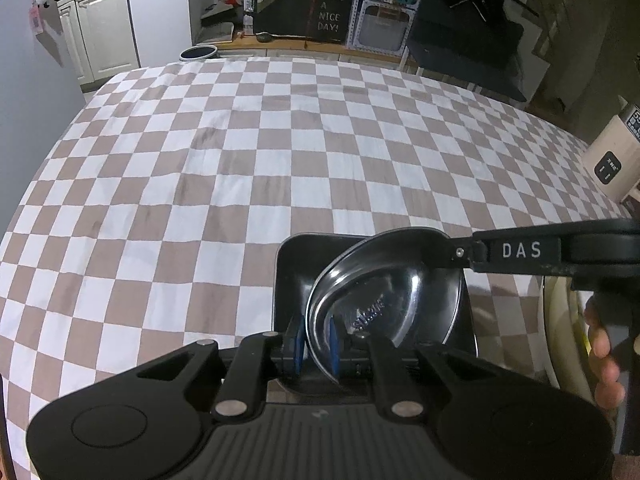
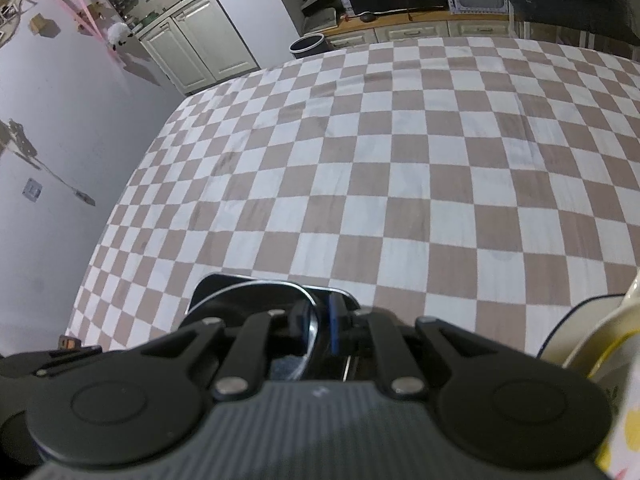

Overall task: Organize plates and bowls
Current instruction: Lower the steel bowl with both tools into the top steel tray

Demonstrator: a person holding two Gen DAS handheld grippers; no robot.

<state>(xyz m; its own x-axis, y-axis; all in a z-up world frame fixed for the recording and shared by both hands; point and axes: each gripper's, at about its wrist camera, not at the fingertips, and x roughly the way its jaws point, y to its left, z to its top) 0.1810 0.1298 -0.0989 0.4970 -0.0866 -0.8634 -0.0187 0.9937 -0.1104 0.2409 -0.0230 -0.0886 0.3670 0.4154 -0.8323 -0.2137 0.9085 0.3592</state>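
Observation:
A round black glossy plate is tilted above a black square dish on the checkered tablecloth. My left gripper is shut on the plate's near rim, blue pads on both sides. My right gripper reaches in from the right and pinches the plate's far rim. In the right wrist view my right gripper is shut on the plate's rim, with the square dish below it.
A cream plate or bowl with a dark rim sits at the right, also in the right wrist view. A beige appliance stands at the table's right edge. The checkered table stretches ahead; a wall is to the left.

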